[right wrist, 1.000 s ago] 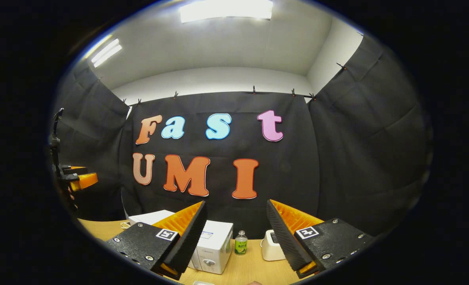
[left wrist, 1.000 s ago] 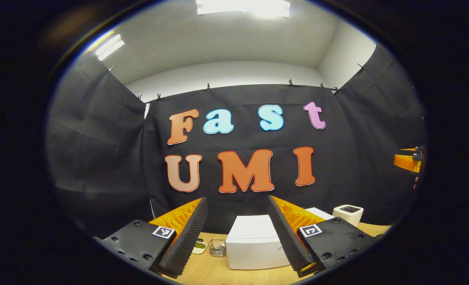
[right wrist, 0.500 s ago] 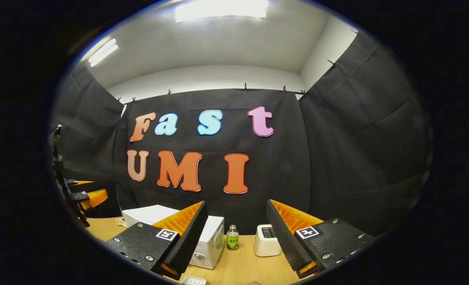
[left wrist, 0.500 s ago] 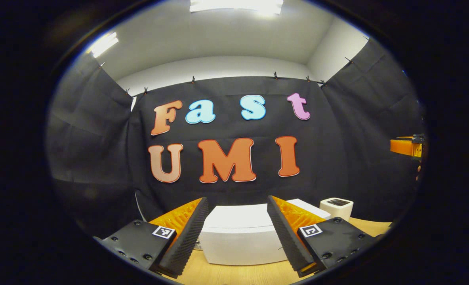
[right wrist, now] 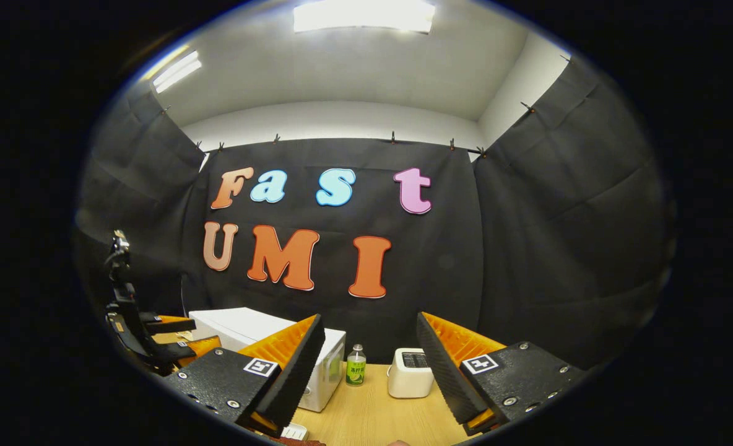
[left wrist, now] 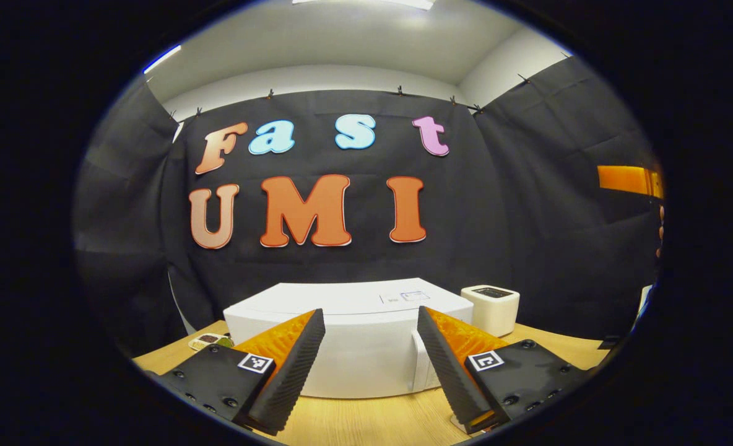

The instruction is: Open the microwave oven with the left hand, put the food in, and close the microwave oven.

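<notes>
Microwave (left wrist: pixel 354 347) first: the white box stands on the wooden table (left wrist: pixel 366 421) straight ahead of the left claw (left wrist: pixel 371 362), near it and filling the gap between its two spread fingers, which hold nothing. Its door looks closed (the handle is not clear from here). In the right gripper view the same microwave (right wrist: pixel 261 334) sits ahead and to the left of the right claw (right wrist: pixel 371 365), partly hidden behind that claw's left finger; this claw also stands wide open and empty. A small white appliance (right wrist: pixel 411 373) rests on the table ahead between the right claw's fingers, and a little green-labelled bottle (right wrist: pixel 356 365) stands just left of it, beside the microwave. In the left gripper view, a small dish (left wrist: pixel 210 340) lies left of the microwave, beyond the left claw's left finger; its contents are too small to tell.
</notes>
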`<state>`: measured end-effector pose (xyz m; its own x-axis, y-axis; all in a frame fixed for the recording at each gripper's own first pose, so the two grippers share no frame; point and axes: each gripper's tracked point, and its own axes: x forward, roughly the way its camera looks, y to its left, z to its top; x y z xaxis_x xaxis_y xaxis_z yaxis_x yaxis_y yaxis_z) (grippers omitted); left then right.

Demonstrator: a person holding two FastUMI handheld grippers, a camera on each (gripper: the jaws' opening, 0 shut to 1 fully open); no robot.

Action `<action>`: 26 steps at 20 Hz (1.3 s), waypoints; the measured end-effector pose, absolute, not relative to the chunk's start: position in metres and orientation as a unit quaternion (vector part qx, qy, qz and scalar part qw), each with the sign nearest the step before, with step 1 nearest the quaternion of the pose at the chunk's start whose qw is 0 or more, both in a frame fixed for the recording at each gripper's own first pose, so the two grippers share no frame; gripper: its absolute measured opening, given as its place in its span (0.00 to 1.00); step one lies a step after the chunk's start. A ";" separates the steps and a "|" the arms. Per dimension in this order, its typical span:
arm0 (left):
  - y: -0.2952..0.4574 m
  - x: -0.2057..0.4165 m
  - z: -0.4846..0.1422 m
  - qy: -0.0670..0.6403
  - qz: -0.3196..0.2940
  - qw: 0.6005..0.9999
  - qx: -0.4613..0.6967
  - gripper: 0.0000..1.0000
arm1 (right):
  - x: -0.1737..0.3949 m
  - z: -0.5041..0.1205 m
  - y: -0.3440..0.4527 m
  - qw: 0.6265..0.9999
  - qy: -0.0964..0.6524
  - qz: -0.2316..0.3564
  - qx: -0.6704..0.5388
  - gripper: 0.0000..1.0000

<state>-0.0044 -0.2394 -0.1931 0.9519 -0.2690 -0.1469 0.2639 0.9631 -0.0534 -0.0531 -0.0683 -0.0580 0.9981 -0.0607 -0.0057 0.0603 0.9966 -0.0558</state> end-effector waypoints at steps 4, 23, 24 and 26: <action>-0.281 0.001 -0.235 0.106 -0.166 0.980 -0.029 0.94 | -0.059 -0.067 -0.083 0.999 0.011 -0.037 -0.026 0.93; -0.331 0.045 -0.350 0.184 -0.132 0.974 -0.014 0.41 | -0.084 -0.158 -0.107 0.994 0.094 -0.053 0.020 0.93; -0.331 0.045 -0.352 0.187 -0.132 0.973 -0.010 0.34 | -0.086 -0.165 -0.106 0.993 0.102 -0.053 0.028 0.93; -0.331 0.047 -0.352 0.187 -0.132 0.973 -0.011 0.30 | -0.090 -0.182 -0.108 0.990 0.119 -0.055 0.042 0.93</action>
<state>0.0466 -0.3311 -0.3517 0.8951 -0.2611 -0.3615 0.2532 0.9649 -0.0699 -0.0896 -0.1077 -0.1821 0.9656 -0.0995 -0.2403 0.1194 0.9904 0.0697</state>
